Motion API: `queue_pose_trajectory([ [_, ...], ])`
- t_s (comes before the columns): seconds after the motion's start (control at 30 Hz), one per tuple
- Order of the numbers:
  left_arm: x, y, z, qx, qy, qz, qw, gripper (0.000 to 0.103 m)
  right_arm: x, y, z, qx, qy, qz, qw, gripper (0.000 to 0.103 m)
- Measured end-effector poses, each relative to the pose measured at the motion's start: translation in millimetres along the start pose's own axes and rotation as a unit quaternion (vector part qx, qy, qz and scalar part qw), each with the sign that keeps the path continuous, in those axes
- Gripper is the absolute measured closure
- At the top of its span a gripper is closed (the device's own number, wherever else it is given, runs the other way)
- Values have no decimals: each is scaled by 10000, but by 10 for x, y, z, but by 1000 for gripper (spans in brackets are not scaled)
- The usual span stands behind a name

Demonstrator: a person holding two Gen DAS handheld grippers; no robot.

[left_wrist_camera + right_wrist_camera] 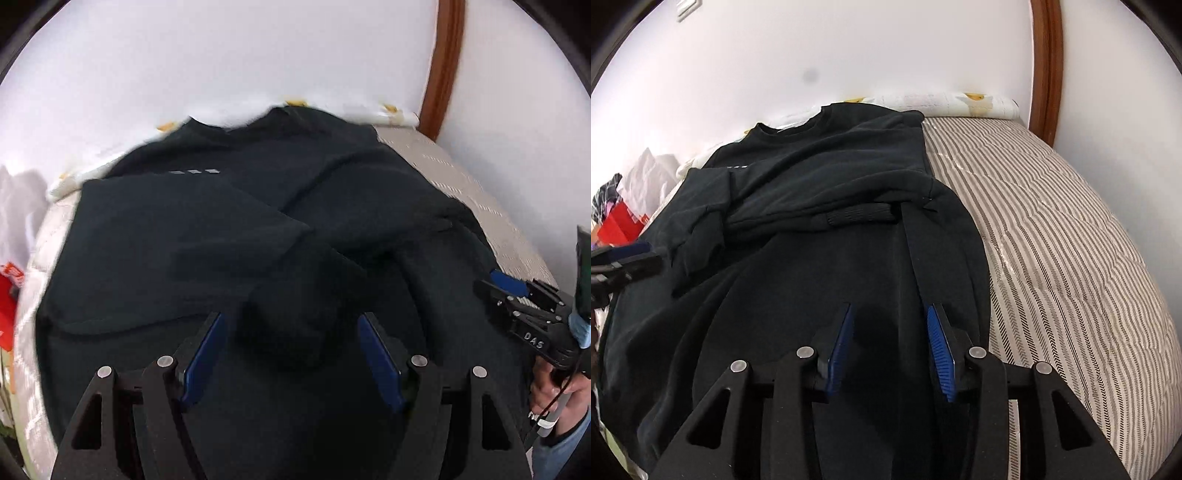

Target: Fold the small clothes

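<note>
Sweatshirt (820,206) place: it lies flat on the bed (1071,236), covering the left side and leaving the striped cover bare toward the right edge.

Sweatshirt heading: collar (790,123) points to the far edge, by the wall; the hem end is the near one, under both my tools.

Long axis: near to far, collar to hem, roughly in line with both my tools.

Sleeves: both are laid inward across the chest; the right one ends in a ribbed cuff (860,216) about mid-body.

Left gripper (291,354): jaws spread wide above the near part of the cloth. A dark raised fold sits between the pads (201,358), but I see no pad pressing on it; the view is blurred and dark there, so I hold this loosely.

Right gripper (890,343): jaws part-closed, low over the near right part of the body. Cloth lies between the pads (940,350); they look clear of it, so I judge nothing pinched.

Nearer hand: right tool for the near right corner of the hem, left tool for the near left.

Deciding relation: the hem lies nearest me and the collar directly beyond it, so I judge the coming fold runs along the long axis, hem carried away toward the collar.

Risk: uneven pinches would skew the fold line.
</note>
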State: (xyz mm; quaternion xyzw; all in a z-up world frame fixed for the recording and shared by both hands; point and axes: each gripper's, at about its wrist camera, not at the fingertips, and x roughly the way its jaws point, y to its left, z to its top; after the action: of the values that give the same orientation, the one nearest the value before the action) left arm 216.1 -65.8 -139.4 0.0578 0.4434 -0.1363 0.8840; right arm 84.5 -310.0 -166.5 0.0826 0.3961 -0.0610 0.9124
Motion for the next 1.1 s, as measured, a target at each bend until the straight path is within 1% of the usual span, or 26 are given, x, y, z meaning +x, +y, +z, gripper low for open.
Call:
queue_pose_trajectory([
  [0.13,255,-136,7,70,197,-21,9998,30,36,40,-7,-37,48,-94,9999,60],
  [0.17,313,-167,6,89,241,7,9997,27,45,54,-8,-65,51,-121,9999,58],
  [0.2,366,-208,4,128,251,37,9996,21,51,71,-10,-106,60,-138,9998,57],
  [0.23,400,-256,3,192,175,87,9996,18,56,84,-12,-138,67,-138,9998,55],
  [0.27,417,-300,1,261,77,179,9995,18,59,90,-13,-151,70,-148,9998,55],
  [0.3,448,-360,-9,376,16,366,9986,18,60,95,-13,-158,73,-162,9997,55],
  [0.37,492,-449,-19,583,-72,613,9964,17,65,102,-16,-176,78,-194,9996,55],
  [0.4,487,-469,-20,634,-160,656,9957,17,67,108,-19,-189,80,-218,9996,55],
  [0.47,493,-456,-2,627,-212,639,9958,19,72,130,-21,-240,88,-286,9993,54],
  [0.5,489,-436,9,610,-207,610,9961,28,71,141,-23,-260,90,-314,9991,54],
  [0.53,475,-407,19,596,-227,668,9957,44,74,150,-19,-282,94,-345,9990,54],
  [0.57,452,-369,19,585,-242,751,9952,51,74,159,-19,-293,95,-363,9989,54],
  [0.6,429,-324,29,585,-228,738,9953,60,75,160,-18,-298,96,-372,9988,54],
  [0.63,381,-260,38,553,-218,584,9965,77,74,155,-18,-298,96,-372,9988,54],
  [0.67,325,-205,36,487,-224,441,9976,87,73,155,-18,-298,96,-375,9988,54],
  [0.73,147,-28,46,248,-328,170,9990,97,71,154,-18,-300,96,-378,9988,54],
  [0.77,40,78,51,149,-444,142,9988,100,71,151,-18,-296,96,-372,9988,54],
  [0.8,-46,169,57,93,-559,168,9982,100,70,152,-19,-292,96,-367,9989,53],
  [0.87,-255,457,83,-137,-850,345,9957,100,69,153,-20,-287,94,-370,9989,53],
  [0.97,-441,945,119,-569,-1122,505,9908,100,69,170,-23,-315,90,-430,9985,52],
  [1.03,-507,1309,126,-837,-1227,702,9864,101,69,174,-23,-331,91,-459,9984,52],
  [1.1,-529,1679,95,-1192,-1275,779,9816,101,68,181,-26,-339,92,-476,9982,52],
])
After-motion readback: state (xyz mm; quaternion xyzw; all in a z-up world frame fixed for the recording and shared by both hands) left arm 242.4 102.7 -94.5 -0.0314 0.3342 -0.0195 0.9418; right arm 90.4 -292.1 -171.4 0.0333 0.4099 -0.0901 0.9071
